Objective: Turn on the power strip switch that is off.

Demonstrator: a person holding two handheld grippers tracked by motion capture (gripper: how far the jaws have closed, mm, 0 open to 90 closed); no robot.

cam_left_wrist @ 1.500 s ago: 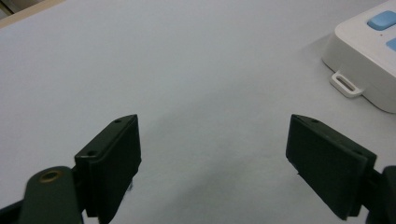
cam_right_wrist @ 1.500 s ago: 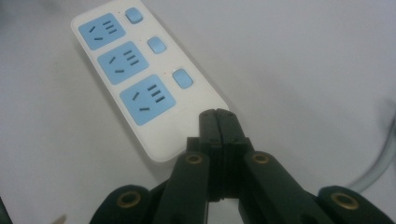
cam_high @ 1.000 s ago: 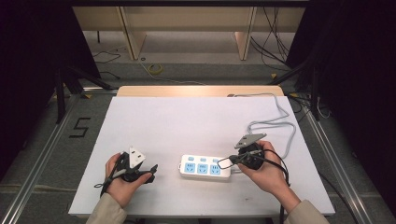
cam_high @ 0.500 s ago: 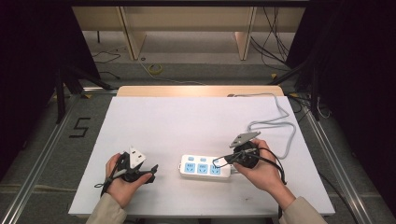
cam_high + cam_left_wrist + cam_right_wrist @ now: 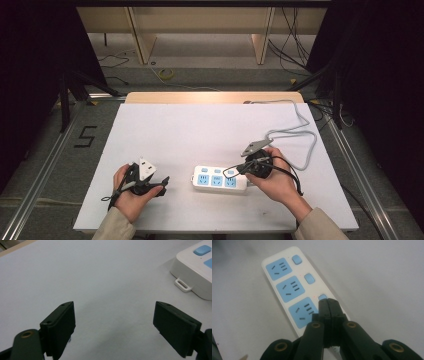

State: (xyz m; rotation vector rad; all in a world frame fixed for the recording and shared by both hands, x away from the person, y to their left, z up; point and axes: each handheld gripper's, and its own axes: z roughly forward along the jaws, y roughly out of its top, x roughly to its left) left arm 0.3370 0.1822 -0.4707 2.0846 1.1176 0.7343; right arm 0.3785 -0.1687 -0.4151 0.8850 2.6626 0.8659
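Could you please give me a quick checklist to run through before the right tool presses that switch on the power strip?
1. Right tool shut so the tip can push: ok, its jaws are together.
2. Tip lined up with the switch nearest it: ok, the tip sits at that button's edge.
3. Tip already pressing the button: cannot tell, contact is hidden by the jaws.
4. Power strip lying flat on the table: ok.
5. Left tool out of the way: ok, it is open over bare table beside the strip's end.
6. Sockets free of plugs: ok, all three are empty.
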